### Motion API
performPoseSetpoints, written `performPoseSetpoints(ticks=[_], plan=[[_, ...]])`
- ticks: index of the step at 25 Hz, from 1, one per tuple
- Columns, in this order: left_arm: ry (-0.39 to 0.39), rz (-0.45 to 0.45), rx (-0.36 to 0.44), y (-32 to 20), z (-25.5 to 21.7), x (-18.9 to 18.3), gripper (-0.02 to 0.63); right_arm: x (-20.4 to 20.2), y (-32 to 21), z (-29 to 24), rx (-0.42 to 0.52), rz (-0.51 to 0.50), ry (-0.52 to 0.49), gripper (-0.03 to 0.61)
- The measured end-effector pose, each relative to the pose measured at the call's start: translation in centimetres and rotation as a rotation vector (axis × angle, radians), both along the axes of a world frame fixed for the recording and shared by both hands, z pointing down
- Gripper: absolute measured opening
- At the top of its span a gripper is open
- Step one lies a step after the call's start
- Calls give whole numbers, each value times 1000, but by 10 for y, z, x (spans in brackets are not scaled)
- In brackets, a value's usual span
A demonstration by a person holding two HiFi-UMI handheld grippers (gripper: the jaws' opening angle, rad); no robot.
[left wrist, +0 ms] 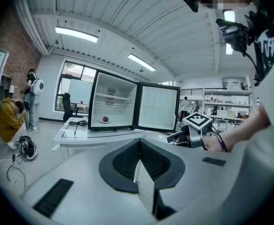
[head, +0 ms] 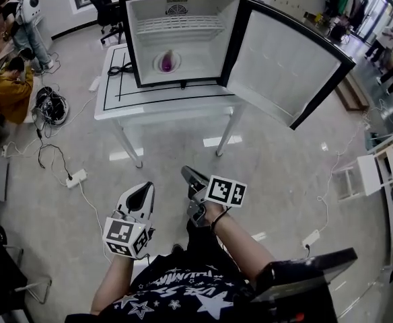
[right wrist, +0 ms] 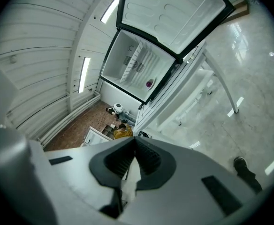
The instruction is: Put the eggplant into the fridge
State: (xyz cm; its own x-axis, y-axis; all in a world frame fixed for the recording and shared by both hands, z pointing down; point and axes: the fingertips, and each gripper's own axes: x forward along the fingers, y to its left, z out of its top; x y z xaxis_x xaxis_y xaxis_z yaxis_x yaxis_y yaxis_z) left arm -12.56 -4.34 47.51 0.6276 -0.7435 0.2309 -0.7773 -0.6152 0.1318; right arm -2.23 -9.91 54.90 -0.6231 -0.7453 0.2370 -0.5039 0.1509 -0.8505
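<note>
The purple eggplant lies on a plate on the floor of the small fridge, whose door hangs wide open to the right. It shows small and far in the left gripper view and the right gripper view. Both grippers are held low near the person's body, well away from the fridge. My left gripper is shut with nothing in it, jaws pressed together. My right gripper is shut and empty too.
The fridge stands on a white table with a black cable on it. Cables and a power strip lie on the floor at left. People crouch and stand at far left. White shelving stands at right.
</note>
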Motion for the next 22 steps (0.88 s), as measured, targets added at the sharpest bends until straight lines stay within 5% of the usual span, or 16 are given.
performPoseSetpoints(ticks=[10, 22], plan=[[19, 61, 39, 52, -10, 0, 8, -3, 69, -1, -8, 48, 34, 8], [59, 47, 16, 62, -1, 8, 8, 25, 90, -7, 4, 65, 92, 8]])
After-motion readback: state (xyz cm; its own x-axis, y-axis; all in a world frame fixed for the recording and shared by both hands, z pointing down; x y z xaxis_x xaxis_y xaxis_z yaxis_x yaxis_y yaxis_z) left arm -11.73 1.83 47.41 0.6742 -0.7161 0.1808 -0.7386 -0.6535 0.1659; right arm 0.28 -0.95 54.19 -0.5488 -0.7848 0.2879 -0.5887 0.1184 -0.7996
